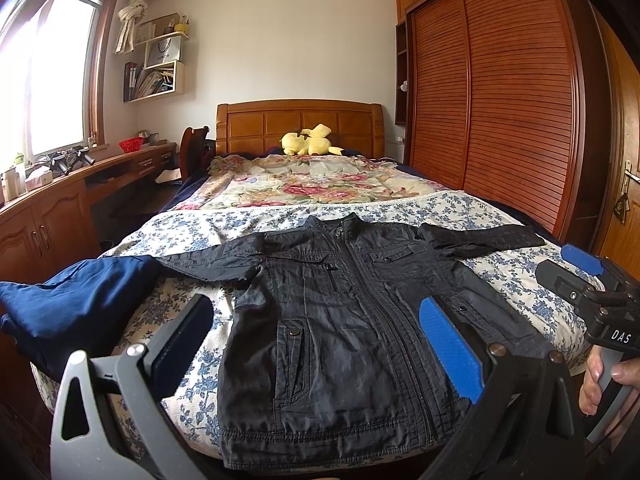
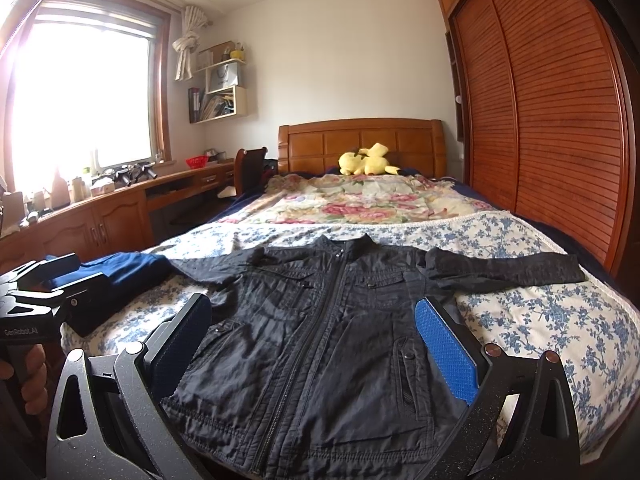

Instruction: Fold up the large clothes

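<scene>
While the black jacket [image 1: 344,312] lies flat and front-up on the blue-flowered sheet [image 1: 192,224] at the foot of the bed, zipped, its sleeves reach out to either side, and a folded navy garment [image 1: 76,300] touches the end of one sleeve. Above the hem hover the left gripper [image 1: 316,340] and the right gripper [image 2: 312,344], each with fingers spread wide and holding nothing. Farther up are a rose-patterned quilt [image 1: 304,180], a yellow plush toy [image 1: 308,140] against the wooden headboard [image 1: 300,120], and a slatted wardrobe [image 1: 500,100] alongside.
</scene>
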The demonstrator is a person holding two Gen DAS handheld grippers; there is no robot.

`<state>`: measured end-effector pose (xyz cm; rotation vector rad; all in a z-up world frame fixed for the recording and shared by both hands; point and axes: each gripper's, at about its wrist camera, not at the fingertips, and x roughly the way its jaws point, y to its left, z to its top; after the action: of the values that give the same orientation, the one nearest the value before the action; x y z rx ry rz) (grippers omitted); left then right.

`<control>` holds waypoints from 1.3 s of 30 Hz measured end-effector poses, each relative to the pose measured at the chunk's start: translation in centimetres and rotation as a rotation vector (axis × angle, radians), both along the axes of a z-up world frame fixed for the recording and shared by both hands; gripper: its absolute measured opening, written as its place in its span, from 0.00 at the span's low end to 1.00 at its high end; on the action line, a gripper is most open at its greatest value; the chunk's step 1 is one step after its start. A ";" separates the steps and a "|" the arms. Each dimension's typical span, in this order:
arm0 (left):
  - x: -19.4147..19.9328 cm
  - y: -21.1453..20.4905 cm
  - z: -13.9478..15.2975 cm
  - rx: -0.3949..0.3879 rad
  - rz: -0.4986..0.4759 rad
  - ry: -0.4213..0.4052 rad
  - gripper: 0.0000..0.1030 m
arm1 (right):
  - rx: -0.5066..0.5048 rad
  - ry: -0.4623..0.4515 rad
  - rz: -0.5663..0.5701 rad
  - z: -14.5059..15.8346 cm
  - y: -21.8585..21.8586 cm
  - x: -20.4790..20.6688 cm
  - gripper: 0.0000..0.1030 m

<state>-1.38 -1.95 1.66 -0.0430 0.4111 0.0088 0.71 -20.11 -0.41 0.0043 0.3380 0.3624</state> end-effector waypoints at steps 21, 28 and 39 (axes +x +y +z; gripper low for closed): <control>1.6 2.2 -2.6 0.000 0.039 0.048 1.00 | -0.021 0.033 0.007 -0.7 0.2 0.6 1.00; 3.9 4.4 -5.9 -0.031 0.052 0.108 1.00 | -0.039 0.096 0.011 -3.9 0.6 3.7 1.00; 7.1 8.0 -9.8 -0.024 0.092 0.189 1.00 | -0.075 0.140 0.080 -8.1 3.2 9.1 1.00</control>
<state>5.75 6.02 -8.10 -0.0851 0.5982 0.0988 9.77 -16.91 -8.52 -0.0579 0.4909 0.4293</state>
